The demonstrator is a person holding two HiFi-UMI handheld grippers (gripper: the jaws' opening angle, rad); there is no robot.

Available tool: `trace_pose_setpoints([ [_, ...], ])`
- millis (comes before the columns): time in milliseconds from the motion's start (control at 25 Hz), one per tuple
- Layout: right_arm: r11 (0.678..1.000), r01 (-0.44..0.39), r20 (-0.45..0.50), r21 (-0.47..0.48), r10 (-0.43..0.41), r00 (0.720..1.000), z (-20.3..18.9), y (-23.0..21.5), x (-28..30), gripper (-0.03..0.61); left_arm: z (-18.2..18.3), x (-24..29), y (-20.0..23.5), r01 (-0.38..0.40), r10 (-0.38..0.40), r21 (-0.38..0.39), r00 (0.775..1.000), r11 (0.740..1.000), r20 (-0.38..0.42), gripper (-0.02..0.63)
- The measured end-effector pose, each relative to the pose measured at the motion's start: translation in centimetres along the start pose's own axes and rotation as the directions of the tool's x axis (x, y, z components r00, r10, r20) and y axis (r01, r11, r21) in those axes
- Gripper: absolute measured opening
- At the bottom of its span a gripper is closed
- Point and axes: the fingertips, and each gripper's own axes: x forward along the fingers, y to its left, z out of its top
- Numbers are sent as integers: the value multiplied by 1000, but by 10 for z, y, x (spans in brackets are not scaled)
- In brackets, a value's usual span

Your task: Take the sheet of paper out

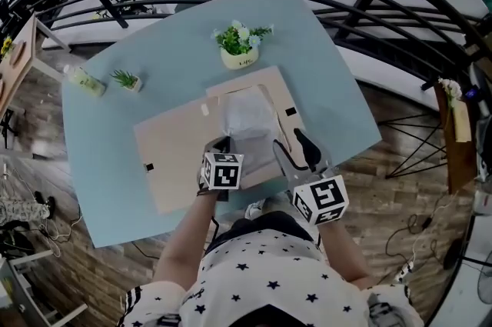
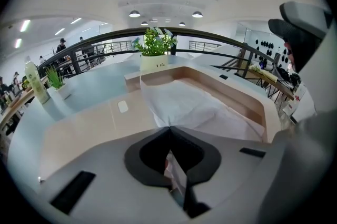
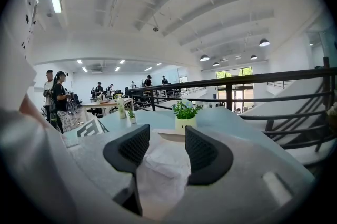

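While the left tool (image 1: 218, 144) has its jaws closed flat on the near corner, the sheet of paper (image 1: 247, 118) lies mostly inside a shallow beige box (image 1: 244, 80) at the middle of the counter (image 1: 100, 164). In the left gripper view the white sheet (image 2: 195, 104) gathers into a pinched point where the jaws meet (image 2: 169, 131), and a thin strip of it shows between the pads. The paper looks thin, tissue-like and creased, with soft folds rather than a flat face. Judgement: very light and limp, with no stiffness to carry its own shape, and liable to tear if pulled sharply or snagged on the box wall (image 2: 253, 104). An edge or corner is the sensible place to hold, as done here. A second hold on the neighbouring near corner would spread the load. The right tool (image 1: 296, 152) hangs just beside the left one with its jaws apart. Its own view shows the crumpled paper (image 3: 163, 165) below the gap (image 3: 160, 149), with neither pad touching it. The box's opened flap (image 1: 173, 156) lies flat to the left. Beyond the box stands a potted plant (image 1: 240, 45), well clear of the lift path. Extraction not yet done, as the sheet's far part rests in the box.
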Motion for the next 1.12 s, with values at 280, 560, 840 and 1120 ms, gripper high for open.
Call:
trace_pose_setpoints([
  [280, 1000, -2, 10, 6, 2, 1000, -15, 24, -9, 199, -8, -24, 9, -6, 7, -14, 998, 1000, 62, 3],
  [560, 1000, -5, 24, 4, 5, 1000, -24, 56, -26, 199, -20, -58, 18, -20, 22, -14, 993, 1000, 120, 3],
  [840, 1000, -3, 38, -8, 4, 999, -31, 89, -51, 199, -34, -102, 19, -22, 24, -16, 981, 1000, 190, 3],
  [1120, 999, 22, 49, -30, -21, 999, -40, 126, -79, 183, -53, -148, 19, -11, 20, -36, 967, 999, 254, 3],
])
